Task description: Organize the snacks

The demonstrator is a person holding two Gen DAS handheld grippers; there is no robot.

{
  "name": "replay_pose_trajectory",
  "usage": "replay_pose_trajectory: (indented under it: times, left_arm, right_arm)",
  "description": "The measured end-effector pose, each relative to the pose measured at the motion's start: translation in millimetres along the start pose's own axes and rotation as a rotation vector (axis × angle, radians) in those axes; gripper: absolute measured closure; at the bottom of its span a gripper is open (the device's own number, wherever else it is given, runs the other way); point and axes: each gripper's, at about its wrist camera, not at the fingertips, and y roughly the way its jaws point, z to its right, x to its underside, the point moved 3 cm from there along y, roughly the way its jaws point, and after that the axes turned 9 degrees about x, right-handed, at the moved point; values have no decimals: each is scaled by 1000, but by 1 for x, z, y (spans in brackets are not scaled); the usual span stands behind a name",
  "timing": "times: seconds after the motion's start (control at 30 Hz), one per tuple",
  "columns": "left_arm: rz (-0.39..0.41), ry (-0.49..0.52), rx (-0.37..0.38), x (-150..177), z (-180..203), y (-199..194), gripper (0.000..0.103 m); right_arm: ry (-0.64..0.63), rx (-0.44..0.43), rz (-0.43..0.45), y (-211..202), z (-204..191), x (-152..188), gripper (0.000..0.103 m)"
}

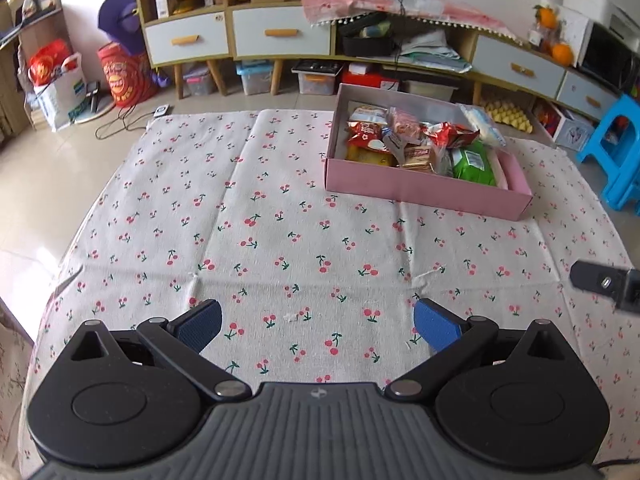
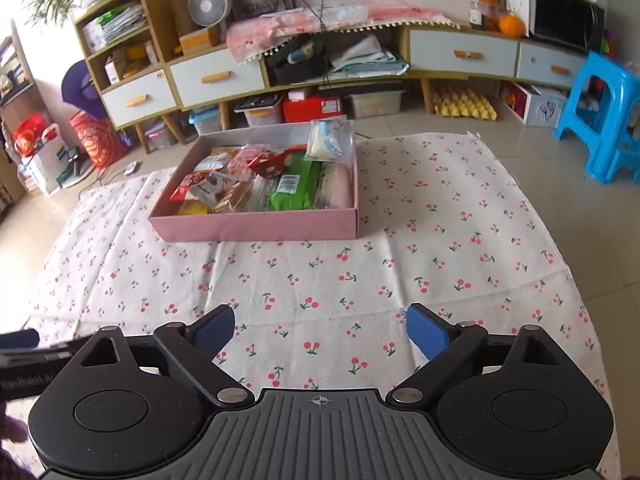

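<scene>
cherry cloth (image 1: 280, 208); pink box (image 2: 256, 229) hides lower snacks.

**Colours and patterns on the floor**

The cloth (image 1: 280, 208) is cream white with a repeated print of small red cherries on green stems. The box (image 2: 256, 227) on it is pale pink outside and light grey inside. In the box, one packet (image 2: 298, 184) is bright green with a white label, another packet (image 1: 366, 130) is red with white marks, and a bag (image 2: 328, 142) at the far side is clear with white and light blue. The left gripper (image 1: 318, 322) and the right gripper (image 2: 320, 330) are black with blue pads. The stool (image 2: 600, 116) is bright blue. The drawers (image 1: 280, 34) are white with orange handles.
</scene>
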Motion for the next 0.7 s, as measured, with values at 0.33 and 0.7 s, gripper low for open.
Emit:
replay_pose_trajectory:
  times: [0.33, 0.7]
  left_arm:
    - [20, 16, -13, 1, 13, -4, 1]
    - [2, 15, -3, 4, 16, -3, 1]
  right_arm:
    - [-64, -24, -22, 3, -20, 7, 8]
    - [-47, -21, -29, 4, -18, 8, 8]
